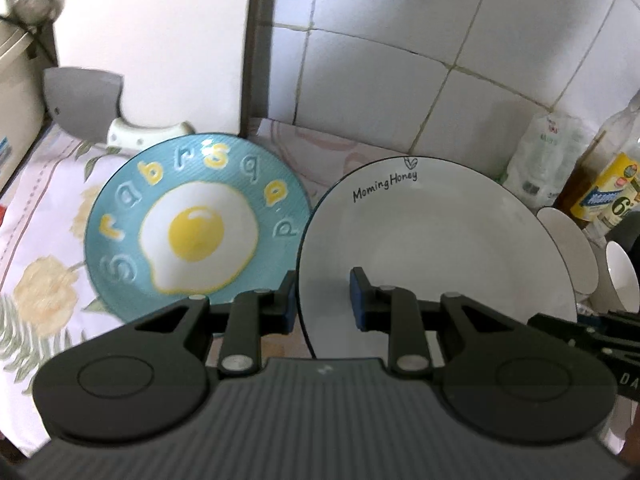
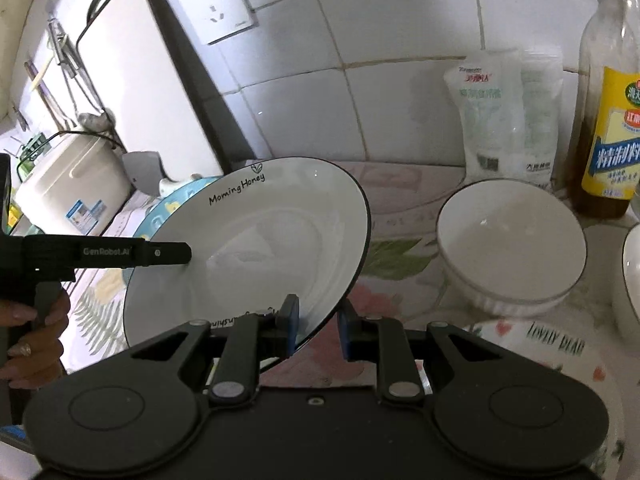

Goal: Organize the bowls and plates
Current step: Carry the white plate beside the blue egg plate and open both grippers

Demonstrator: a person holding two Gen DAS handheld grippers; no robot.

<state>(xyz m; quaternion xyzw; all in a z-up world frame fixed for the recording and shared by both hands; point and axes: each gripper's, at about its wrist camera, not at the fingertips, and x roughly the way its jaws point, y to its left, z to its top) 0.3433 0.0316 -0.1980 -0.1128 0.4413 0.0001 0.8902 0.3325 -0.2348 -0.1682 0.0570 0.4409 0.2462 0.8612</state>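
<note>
A white plate with a black rim and the words "Morning Honey" is held tilted above the counter by both grippers. My left gripper is shut on its left rim, and it shows from the side in the right wrist view. My right gripper is shut on the lower right rim of the white plate. A blue plate with a fried-egg picture lies on the floral cloth to the left, partly hidden behind the white plate in the right wrist view. Two white bowls stand on the right.
A floral plate lettered "Lovely Bear" lies near the right front. A cleaver and a cutting board lean on the tiled wall. A sauce bottle and salt bags stand at the back right, a white appliance at the left.
</note>
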